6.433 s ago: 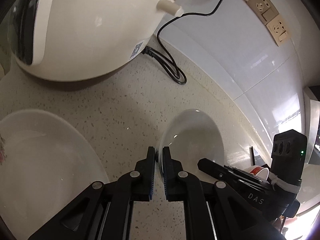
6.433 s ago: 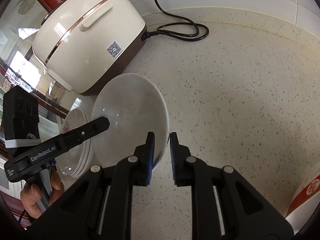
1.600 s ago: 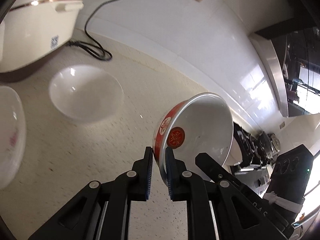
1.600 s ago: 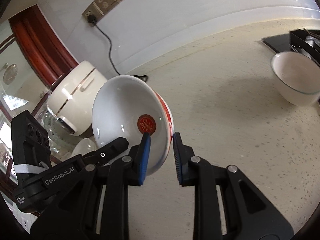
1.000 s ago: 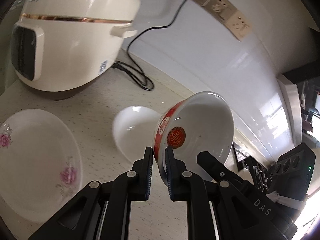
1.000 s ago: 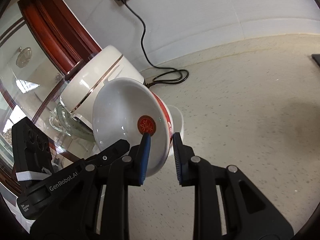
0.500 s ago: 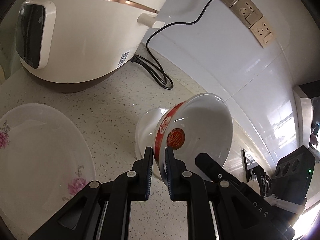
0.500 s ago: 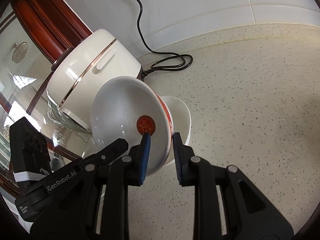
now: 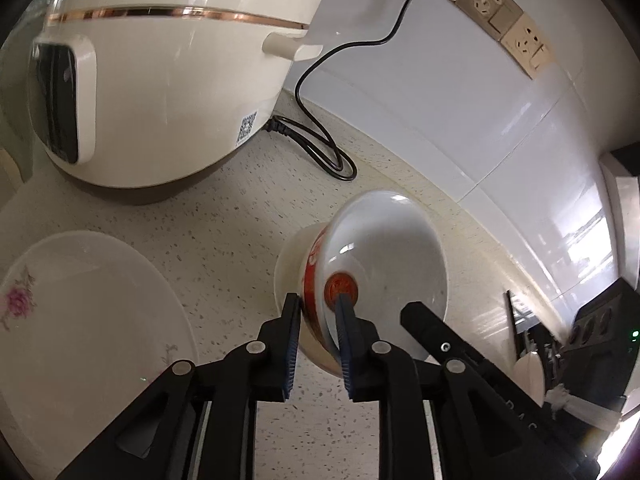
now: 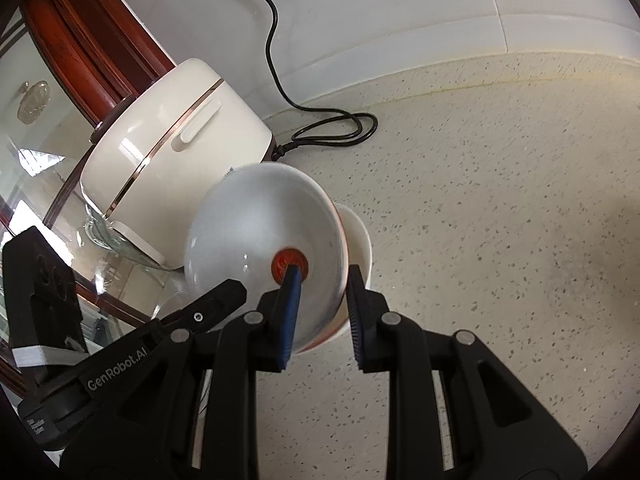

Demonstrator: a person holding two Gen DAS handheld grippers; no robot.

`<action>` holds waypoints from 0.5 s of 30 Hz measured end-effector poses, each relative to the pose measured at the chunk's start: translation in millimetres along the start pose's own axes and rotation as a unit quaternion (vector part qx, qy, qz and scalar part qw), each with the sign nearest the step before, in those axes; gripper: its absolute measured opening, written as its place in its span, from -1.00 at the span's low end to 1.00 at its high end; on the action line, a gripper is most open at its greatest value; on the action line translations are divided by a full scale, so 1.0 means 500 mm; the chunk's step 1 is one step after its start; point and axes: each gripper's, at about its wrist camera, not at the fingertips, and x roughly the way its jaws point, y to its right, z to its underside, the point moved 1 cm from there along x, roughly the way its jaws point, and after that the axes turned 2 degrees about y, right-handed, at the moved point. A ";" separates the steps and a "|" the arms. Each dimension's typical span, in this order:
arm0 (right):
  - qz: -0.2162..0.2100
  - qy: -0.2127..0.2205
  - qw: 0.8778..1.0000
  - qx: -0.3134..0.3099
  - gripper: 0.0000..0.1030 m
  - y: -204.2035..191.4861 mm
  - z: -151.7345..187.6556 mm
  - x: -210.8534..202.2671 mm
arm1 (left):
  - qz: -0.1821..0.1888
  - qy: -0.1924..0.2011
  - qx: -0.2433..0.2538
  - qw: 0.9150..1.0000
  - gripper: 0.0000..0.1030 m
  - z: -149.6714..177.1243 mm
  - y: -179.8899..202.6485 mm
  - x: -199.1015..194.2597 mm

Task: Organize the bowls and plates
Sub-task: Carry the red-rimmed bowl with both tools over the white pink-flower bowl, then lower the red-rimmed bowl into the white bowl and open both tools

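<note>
- Red-banded bowl (image 9: 384, 256): white inside, with a red band outside and a red round mark on the inner wall. It sits tilted inside the plain white bowl, mouth turned toward 1 o'clock in the left wrist view. Whether it rests fully on the bowl beneath cannot be told.
- Plain white bowl (image 9: 286, 264): stands on the countertop under the red-banded bowl. Only a crescent of its rim shows, at 9 o'clock of the upper bowl.
- Left gripper (image 9: 316, 312): the jaws straddle the near rim of the red-banded bowl, one finger outside and one inside over the red mark. They have just been opening, stand narrow, and the outer pad shows a sliver of gap to the wall.
- Right gripper (image 10: 322, 280): narrow, clamped on the same bowl's rim on the opposite side, with one pad inside at the red mark and one against the outer wall.
- Flowered plate (image 9: 80, 312): white with pink blossoms, lying at 8 o'clock of the bowls and apart from them.
- Rice cooker (image 9: 168, 80): cream with a gold line, at 10 o'clock of the bowls, near but not touching.
- Power cord (image 9: 320, 148): black, looped on the counter at 12 o'clock of the bowls, running up to the wall sockets (image 9: 492, 4).
- Countertop (image 10: 500, 200): pale speckled stone, bare toward 3 o'clock in the right wrist view.
- Cabinet frame (image 10: 80, 40): red-brown wood with glass, behind the rice cooker.
</note>
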 end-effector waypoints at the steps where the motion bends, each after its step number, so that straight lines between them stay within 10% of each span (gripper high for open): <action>1: 0.005 0.002 1.000 -0.004 -0.49 -0.002 0.000 -0.001 | -0.004 0.001 0.003 1.000 -0.63 0.000 0.001 -0.001; 15: 0.037 0.019 0.999 -0.035 -0.48 -0.013 -0.001 -0.003 | -0.033 0.018 0.026 0.999 -0.67 0.003 0.006 -0.022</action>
